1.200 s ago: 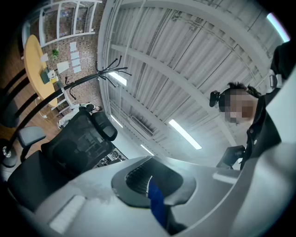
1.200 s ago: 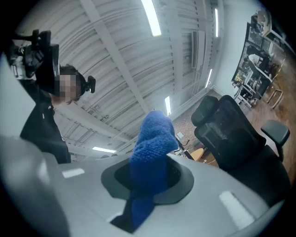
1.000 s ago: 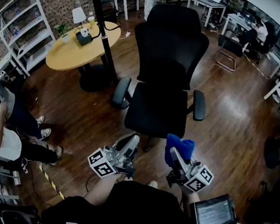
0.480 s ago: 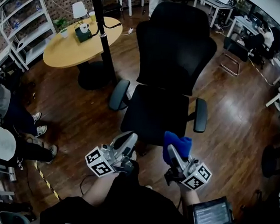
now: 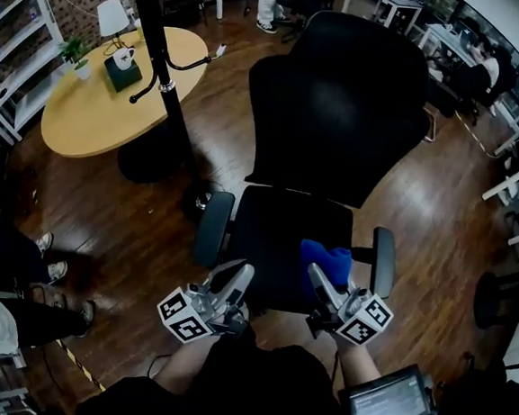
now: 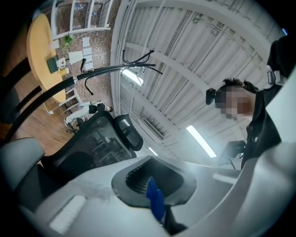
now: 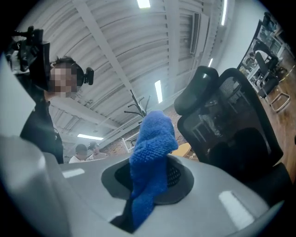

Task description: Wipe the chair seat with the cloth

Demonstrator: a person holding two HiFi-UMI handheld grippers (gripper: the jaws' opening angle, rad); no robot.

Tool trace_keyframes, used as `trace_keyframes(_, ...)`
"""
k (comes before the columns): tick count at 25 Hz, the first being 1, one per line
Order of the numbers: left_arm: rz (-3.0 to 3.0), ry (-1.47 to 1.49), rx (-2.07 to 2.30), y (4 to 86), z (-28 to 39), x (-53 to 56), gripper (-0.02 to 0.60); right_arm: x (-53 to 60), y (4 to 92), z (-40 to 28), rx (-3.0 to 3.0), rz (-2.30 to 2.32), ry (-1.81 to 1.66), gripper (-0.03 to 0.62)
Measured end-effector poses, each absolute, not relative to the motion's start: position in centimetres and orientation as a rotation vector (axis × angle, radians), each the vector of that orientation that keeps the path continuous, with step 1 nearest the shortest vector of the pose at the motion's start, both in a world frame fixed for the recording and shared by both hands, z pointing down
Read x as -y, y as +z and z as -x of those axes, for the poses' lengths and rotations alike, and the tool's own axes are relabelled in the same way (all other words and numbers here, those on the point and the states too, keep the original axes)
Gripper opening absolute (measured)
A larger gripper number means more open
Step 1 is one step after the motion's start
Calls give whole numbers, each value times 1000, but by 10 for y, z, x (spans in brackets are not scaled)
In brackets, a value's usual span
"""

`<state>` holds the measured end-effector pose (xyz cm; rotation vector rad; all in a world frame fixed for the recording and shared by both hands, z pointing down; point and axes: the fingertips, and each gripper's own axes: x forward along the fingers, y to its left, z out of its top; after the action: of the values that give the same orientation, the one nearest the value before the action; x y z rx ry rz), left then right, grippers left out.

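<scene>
Blue cloth [image 5: 327, 257] gripped by my right tool [image 5: 315, 272] now overhangs the seat [image 5: 271, 235] at twelve o'clock, wipe-ready; left tool [image 5: 242, 270] closed.

The tongs [image 7: 146, 206] clamp a blue cloth [image 7: 151, 152] that stands upright, with a black chair [image 7: 231, 134] at the right.

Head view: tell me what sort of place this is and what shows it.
Probably an office or shared workspace. A black high-backed office chair with armrests stands on wood flooring. To its left are a round wooden table and a black coat stand.
</scene>
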<state>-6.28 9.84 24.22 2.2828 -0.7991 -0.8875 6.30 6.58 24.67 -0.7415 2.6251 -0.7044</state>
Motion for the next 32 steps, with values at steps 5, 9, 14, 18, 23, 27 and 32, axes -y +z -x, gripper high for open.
trace_keyframes(5, -2230, -870, 828, 252, 80, -48, -8, 4, 268, -40, -2658, 776, -721, 55)
trace_keyframes(9, -2178, -841, 915, 277, 86, -25, -8, 66, 340, -21, -2731, 814, -826, 55)
trace_keyframes(14, -2097, -864, 1001, 328, 83, 9, -8, 150, 476, 16, -2849, 935, -966, 55)
trace_keyframes(18, -2052, -914, 1065, 369, 90, 30, -8, 202, 571, 52, -2897, 1024, -1063, 55)
trace_keyframes(23, -2019, -893, 1104, 405, 93, 35, -8, 227, 652, 88, -3047, 1088, -1092, 55)
trace_keyframes(27, -2011, -880, 1109, 414, 94, 34, -8, 229, 693, 100, -3163, 1143, -1121, 55)
trace_keyframes(32, -1992, -859, 1123, 423, 95, 42, -8, 236, 704, 94, -3188, 1199, -1087, 54)
